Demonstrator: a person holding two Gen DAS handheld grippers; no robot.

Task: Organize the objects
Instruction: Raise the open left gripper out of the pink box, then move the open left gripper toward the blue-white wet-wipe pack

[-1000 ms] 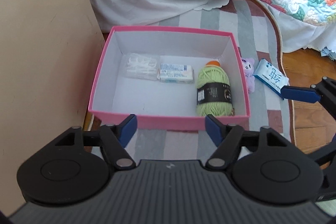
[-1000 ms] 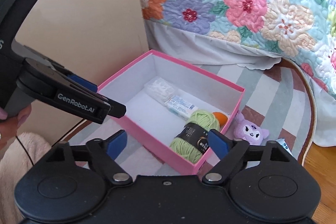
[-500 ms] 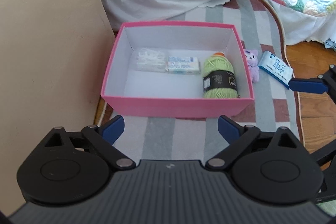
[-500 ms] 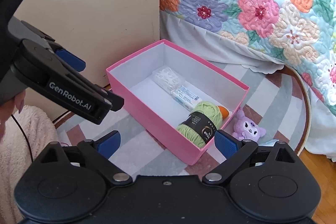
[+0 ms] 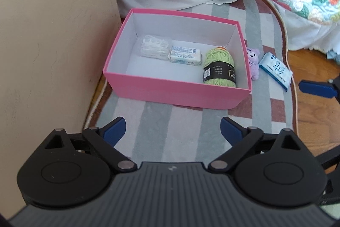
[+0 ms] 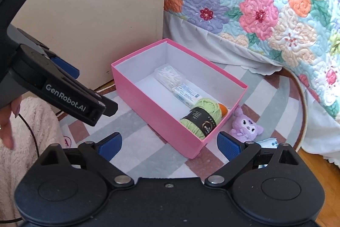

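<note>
three things lie in a row in the pink box [image 5: 170, 88]: a clear packet [image 5: 153, 48] of white bits farthest from the yarn, a small white pack [image 5: 185, 55] in the middle, and green yarn [image 5: 220, 68] at the other end. behind the yarn an orange tip [image 6: 223, 109] shows, the rest hidden. just outside the box on the yarn side sits a purple plush [image 6: 246, 127], partly cut off by the box wall in my left view, and beyond it a blue-white wipes pack [image 5: 275, 69], its print too small to read. my left gripper [image 5: 172, 128] has just been opening; its jaws stand wide with nothing between them, short of the box. my right gripper [image 6: 169, 145] is also wide and empty, near the box corner by the yarn.
</note>
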